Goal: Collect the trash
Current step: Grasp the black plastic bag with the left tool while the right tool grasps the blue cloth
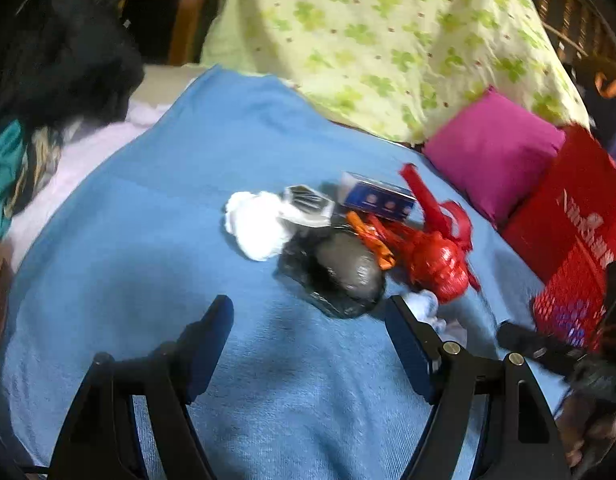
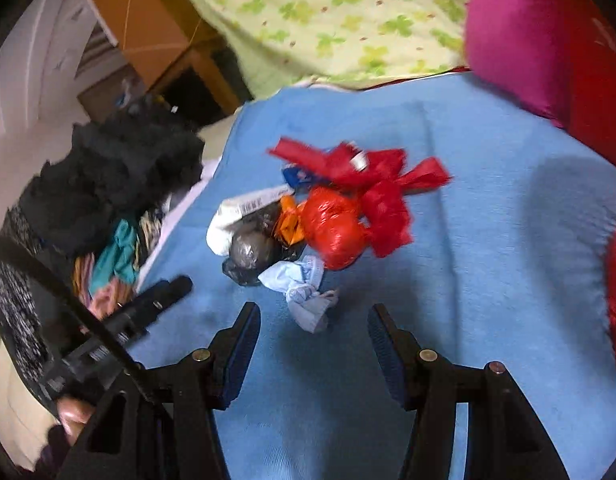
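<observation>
Clearly, the trash lies in one small heap on the blue blanket (image 1: 147, 240) of a bed: a knotted red plastic bag (image 1: 440, 264), a black plastic bag (image 1: 340, 276) bulging round something grey, a white crumpled tissue (image 1: 255, 224), a blue carton (image 1: 378, 198), an orange wrapper (image 1: 368, 240) and a pale blue wrapper (image 2: 303, 292). What the two tied bags hold cannot be made out. A red shopping bag (image 1: 568, 232) stands beside a magenta cushion (image 1: 496, 152), its opening cut off by the frame edge. The left gripper (image 1: 308, 340) hovers with jaws spread and bare just short of the black bag. The right gripper (image 2: 314, 348) also has jaws apart, pinching nothing, the pale blue wrapper just ahead of them. Motion blur smears the printing on the carton.
</observation>
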Demonstrator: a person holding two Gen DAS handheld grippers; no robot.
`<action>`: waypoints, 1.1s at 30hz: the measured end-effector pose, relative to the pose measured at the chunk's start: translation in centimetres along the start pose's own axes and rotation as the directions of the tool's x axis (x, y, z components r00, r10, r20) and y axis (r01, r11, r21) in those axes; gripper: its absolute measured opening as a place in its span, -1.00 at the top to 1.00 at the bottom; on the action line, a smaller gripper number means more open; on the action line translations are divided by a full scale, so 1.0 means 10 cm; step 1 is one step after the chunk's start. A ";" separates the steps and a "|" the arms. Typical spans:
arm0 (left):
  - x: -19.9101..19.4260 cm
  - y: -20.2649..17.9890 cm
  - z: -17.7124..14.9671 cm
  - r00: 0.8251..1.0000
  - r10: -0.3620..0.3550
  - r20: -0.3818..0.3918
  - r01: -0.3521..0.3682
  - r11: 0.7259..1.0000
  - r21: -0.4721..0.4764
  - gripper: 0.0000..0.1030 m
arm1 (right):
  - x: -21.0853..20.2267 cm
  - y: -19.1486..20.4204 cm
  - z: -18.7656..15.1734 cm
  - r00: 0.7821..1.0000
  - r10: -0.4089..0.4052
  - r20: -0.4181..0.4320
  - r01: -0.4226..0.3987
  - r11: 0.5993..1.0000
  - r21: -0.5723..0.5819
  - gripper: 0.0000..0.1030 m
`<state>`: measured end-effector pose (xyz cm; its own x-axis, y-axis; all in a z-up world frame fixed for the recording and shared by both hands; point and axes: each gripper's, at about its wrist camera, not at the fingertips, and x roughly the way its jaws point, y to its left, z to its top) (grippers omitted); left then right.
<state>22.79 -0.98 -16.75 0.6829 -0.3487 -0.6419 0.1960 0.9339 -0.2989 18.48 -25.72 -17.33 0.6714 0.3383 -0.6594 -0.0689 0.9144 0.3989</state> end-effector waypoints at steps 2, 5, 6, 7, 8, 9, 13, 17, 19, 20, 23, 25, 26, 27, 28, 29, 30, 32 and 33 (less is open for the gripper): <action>0.01 0.08 0.03 1.000 0.005 0.001 -0.005 1.000 -0.029 -0.52 | 0.21 0.03 0.03 1.000 0.001 -0.021 -0.001 1.000 -0.028 -0.15; 0.03 0.11 0.07 1.000 0.011 0.007 -0.011 0.999 -0.030 -0.52 | 0.47 0.08 0.07 0.999 0.008 -0.046 -0.010 0.999 -0.049 -0.13; 0.05 0.11 0.09 1.000 0.012 0.007 -0.011 1.000 -0.025 -0.52 | 0.56 0.10 0.09 0.998 0.014 -0.058 -0.017 0.998 -0.056 -0.10; 0.07 0.10 0.11 1.000 0.009 0.005 -0.009 1.000 -0.018 -0.52 | 0.62 0.11 0.09 0.997 0.013 -0.071 -0.018 0.998 -0.063 -0.09; 0.11 0.09 0.14 1.000 0.004 0.003 -0.003 1.000 -0.010 -0.52 | 0.72 0.13 0.09 0.995 0.014 -0.101 -0.021 0.997 -0.068 -0.07; 0.14 0.08 0.17 1.000 -0.005 0.001 0.005 1.000 -0.001 -0.52 | 0.80 0.13 0.09 0.992 0.018 -0.126 -0.026 0.997 -0.068 0.15; 0.27 -0.03 0.26 0.999 -0.049 -0.006 0.050 0.998 0.045 -0.52 | 0.75 0.13 0.02 0.996 -0.007 -0.083 0.000 0.997 -0.081 0.42; 0.51 -0.19 0.33 0.992 -0.109 -0.065 0.113 0.992 0.063 -0.52 | 0.48 0.04 -0.10 0.999 -0.021 -0.044 0.017 0.997 -0.079 0.45; 0.63 -0.27 0.34 0.990 -0.111 -0.091 0.117 0.991 0.069 -0.51 | 0.33 -0.01 -0.17 0.999 -0.027 -0.035 0.025 0.997 -0.071 0.45; 0.68 -0.30 0.34 0.989 -0.113 -0.098 0.120 0.990 0.072 -0.46 | 0.26 -0.04 -0.21 0.999 -0.031 -0.028 0.029 0.997 -0.066 0.45; 0.86 -0.37 0.36 0.984 -0.117 -0.132 0.126 0.990 0.061 -0.13 | 0.09 -0.09 -0.30 0.999 -0.034 -0.014 0.034 0.999 -0.039 0.45; 0.96 -0.35 0.34 0.982 -0.098 -0.163 0.107 0.993 0.043 0.13 | 0.02 -0.08 -0.35 0.999 -0.040 -0.005 0.040 0.999 -0.032 0.45; 0.99 -0.33 0.33 0.979 -0.098 -0.176 0.105 0.994 0.030 0.21 | -0.01 -0.08 -0.37 0.999 -0.041 -0.001 0.041 0.999 -0.026 0.45; 0.98 -0.30 0.32 0.978 -0.102 -0.181 0.107 0.994 0.014 0.26 | -0.05 -0.07 -0.39 0.999 -0.035 0.004 0.035 0.999 -0.015 0.45; 0.96 -0.28 0.31 0.978 -0.105 -0.178 0.109 0.994 0.009 0.35 | -0.07 -0.06 -0.40 0.999 -0.032 0.007 0.032 0.999 -0.009 0.45; 0.93 -0.27 0.31 0.979 -0.107 -0.173 0.110 0.994 0.008 0.41 | -0.10 -0.05 -0.40 0.999 -0.030 0.015 0.030 1.000 -0.005 0.45; 0.88 -0.26 0.29 0.980 -0.106 -0.167 0.109 0.994 0.011 0.43 | -0.13 -0.03 -0.41 0.999 -0.029 0.023 0.030 1.000 -0.005 0.45; 0.76 -0.25 0.23 0.981 -0.107 -0.159 0.112 0.994 0.020 0.49 | -0.19 0.00 -0.41 0.999 -0.034 0.038 0.035 0.999 -0.013 0.45; 0.69 -0.26 0.19 0.983 -0.101 -0.153 0.107 0.994 0.035 0.50 | -0.22 0.01 -0.42 0.998 -0.034 0.044 0.034 0.999 -0.015 0.45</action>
<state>28.28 -5.66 -19.05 0.5436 -0.4490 -0.7091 0.2925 0.8933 -0.3414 13.95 -25.41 -18.53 0.7050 0.2973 -0.6439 -0.0568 0.9287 0.3665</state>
